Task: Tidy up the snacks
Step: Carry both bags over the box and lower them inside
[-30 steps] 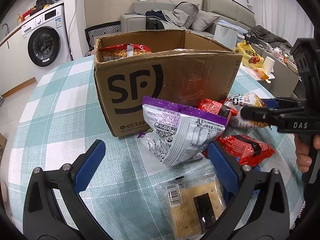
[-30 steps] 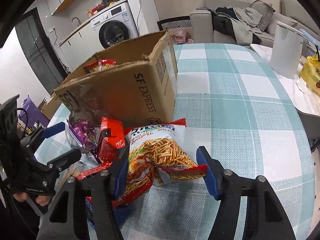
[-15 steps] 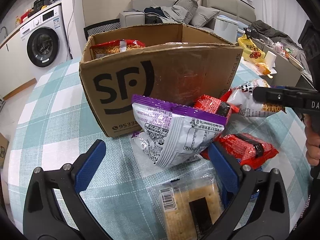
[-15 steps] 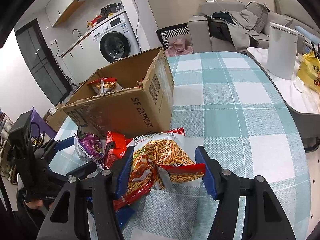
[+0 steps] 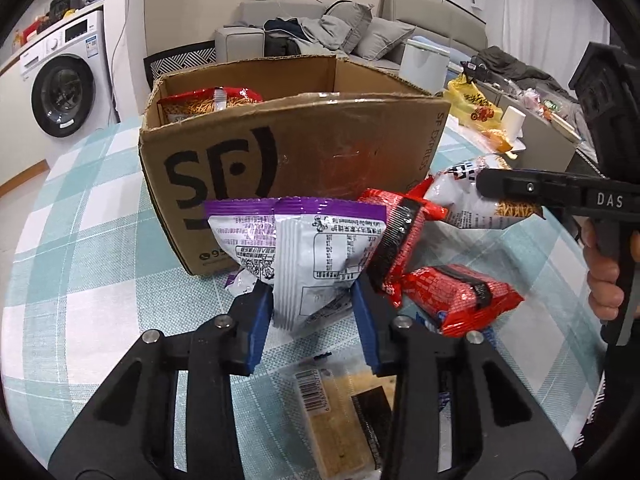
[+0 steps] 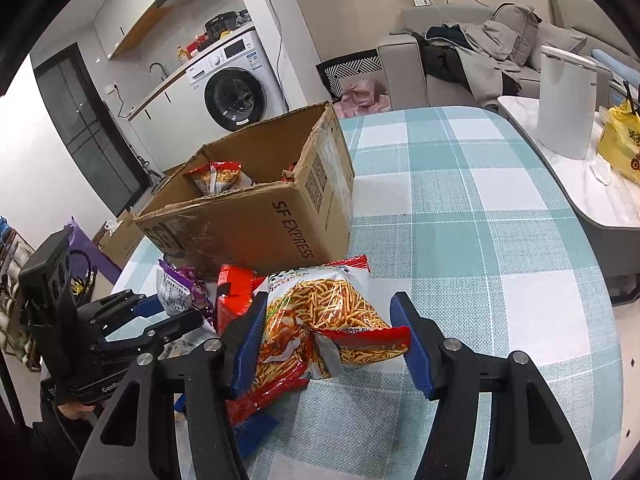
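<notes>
My left gripper [image 5: 312, 316] is shut on a purple-and-white snack bag [image 5: 296, 248] in front of the SF cardboard box [image 5: 304, 160]. The box holds a red noodle-stick bag [image 5: 208, 104]. My right gripper [image 6: 332, 344] is open around a red-and-white noodle-stick bag [image 6: 324, 320] lying on the checked tablecloth. Two red snack packs [image 5: 460, 292] lie between the bags. A cracker pack [image 5: 340, 420] lies under my left gripper. The purple bag [image 6: 180, 288] and the box [image 6: 256, 224] also show in the right wrist view.
A teal-and-white checked tablecloth [image 6: 480, 240] covers the round table. A white appliance [image 6: 564, 100] and a yellow bag [image 6: 620, 140] sit on a side table at right. A washing machine [image 5: 60, 96] and sofa [image 5: 320, 36] stand behind.
My left gripper has closed on the purple bag and moved closer to the box. My right gripper has narrowed around the noodle-stick bag.
</notes>
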### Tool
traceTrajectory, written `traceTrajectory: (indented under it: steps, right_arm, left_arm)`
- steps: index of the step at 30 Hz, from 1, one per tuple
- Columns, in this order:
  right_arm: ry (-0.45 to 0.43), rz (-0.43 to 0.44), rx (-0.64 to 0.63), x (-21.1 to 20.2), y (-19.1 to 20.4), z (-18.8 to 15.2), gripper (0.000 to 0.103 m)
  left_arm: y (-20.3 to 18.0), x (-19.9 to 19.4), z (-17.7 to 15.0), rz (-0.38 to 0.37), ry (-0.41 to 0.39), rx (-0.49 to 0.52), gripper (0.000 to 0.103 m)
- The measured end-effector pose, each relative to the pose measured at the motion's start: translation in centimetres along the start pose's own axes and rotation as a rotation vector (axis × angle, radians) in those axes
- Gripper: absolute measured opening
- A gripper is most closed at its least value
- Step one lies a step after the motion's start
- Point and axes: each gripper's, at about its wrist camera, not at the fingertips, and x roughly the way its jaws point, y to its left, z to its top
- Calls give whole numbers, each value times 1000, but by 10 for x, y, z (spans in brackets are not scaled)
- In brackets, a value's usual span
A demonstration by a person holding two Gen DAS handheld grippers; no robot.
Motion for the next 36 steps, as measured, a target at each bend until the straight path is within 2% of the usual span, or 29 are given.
traceTrajectory:
  steps: [20,30,36]
  right_arm:
    - [-58,18,17,-23,-5,5,61]
    - [-131,76,6,-42,7,8,61]
    - [-175,83,2,-53,17,12,61]
  left_arm:
    - [15,-35,2,-54,-61,-32,34]
    - [18,-62,8,-52,-113,-40,34]
    - [14,-80,14,-50,-150,-42,34]
